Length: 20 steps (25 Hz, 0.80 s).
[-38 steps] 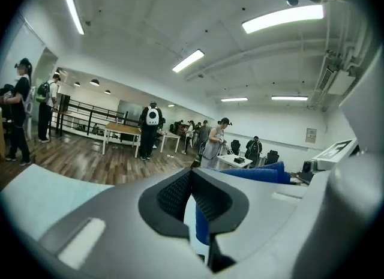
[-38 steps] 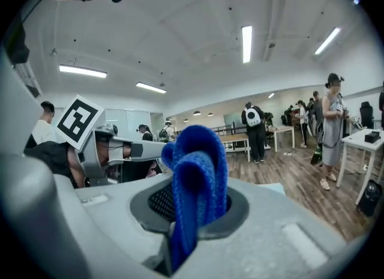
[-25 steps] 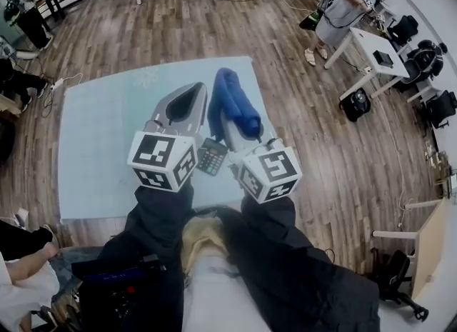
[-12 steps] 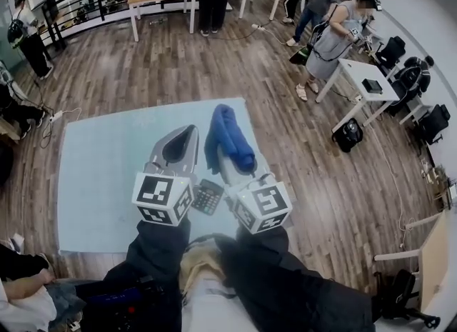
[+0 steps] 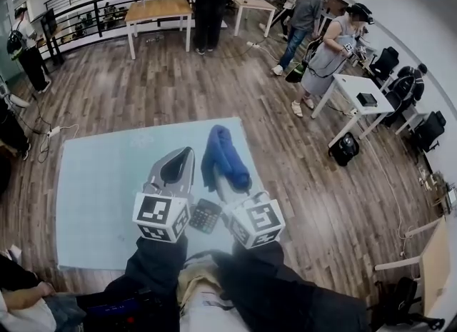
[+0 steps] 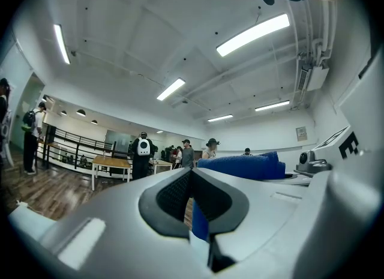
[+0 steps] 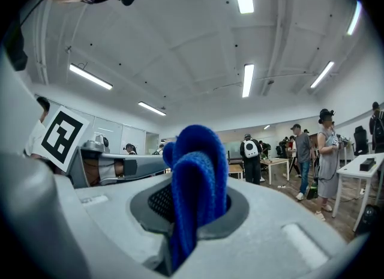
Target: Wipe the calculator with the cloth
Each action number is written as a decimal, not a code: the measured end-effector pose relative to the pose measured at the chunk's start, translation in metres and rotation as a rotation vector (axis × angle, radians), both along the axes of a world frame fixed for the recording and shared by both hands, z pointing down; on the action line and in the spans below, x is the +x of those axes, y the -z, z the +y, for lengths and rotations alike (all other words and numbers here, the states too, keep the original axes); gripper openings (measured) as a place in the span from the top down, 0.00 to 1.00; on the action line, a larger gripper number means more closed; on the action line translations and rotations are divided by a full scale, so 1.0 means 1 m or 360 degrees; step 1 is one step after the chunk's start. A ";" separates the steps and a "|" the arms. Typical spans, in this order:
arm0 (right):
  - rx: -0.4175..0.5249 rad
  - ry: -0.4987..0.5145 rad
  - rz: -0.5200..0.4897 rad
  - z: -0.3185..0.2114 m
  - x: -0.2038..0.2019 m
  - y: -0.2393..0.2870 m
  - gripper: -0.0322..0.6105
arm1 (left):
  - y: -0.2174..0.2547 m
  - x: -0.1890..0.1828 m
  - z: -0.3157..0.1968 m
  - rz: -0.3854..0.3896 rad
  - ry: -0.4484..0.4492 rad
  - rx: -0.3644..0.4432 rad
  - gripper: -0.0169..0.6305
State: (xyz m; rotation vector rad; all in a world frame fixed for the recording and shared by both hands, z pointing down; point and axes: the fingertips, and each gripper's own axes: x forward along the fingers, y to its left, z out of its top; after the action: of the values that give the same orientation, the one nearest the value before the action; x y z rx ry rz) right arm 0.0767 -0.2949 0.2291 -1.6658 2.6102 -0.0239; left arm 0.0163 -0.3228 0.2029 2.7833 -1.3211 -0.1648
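A small dark calculator (image 5: 206, 215) lies on the pale blue table (image 5: 100, 180), low between my two grippers' marker cubes. My right gripper (image 7: 195, 197) is shut on a folded blue cloth (image 5: 223, 153), which drapes over its jaws and hangs above the table beyond the calculator. In the right gripper view the cloth (image 7: 195, 182) stands up thick out of the closed jaws. My left gripper (image 5: 189, 151) is to the left of the cloth, shut with nothing in it; its jaw tips meet (image 6: 192, 171). Both grippers point away from me and upward, clear of the calculator.
Wooden floor surrounds the table. Several people stand at the back right (image 5: 325, 56) near white desks (image 5: 357, 91). A wooden table (image 5: 157, 11) stands at the back, with a railing behind it. A person's legs show at the lower left edge.
The head view has tilted up, so more of the room shows and the table sits lower in the frame. Both grippers keep their pose, the cloth still clamped in the right one.
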 end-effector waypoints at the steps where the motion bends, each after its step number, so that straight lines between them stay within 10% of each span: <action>1: 0.0006 -0.0003 0.0002 -0.001 0.000 0.001 0.87 | 0.001 0.000 0.000 -0.0001 -0.0001 0.0003 0.98; 20: 0.0101 0.0019 0.0043 0.004 -0.005 0.015 0.88 | 0.004 -0.001 0.003 -0.0010 0.0021 0.0034 0.98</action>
State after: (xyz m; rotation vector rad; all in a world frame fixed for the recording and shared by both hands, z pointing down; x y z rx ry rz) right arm 0.0718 -0.2911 0.2145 -1.6417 2.6109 0.0802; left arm 0.0153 -0.3199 0.1992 2.7957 -1.3472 -0.1714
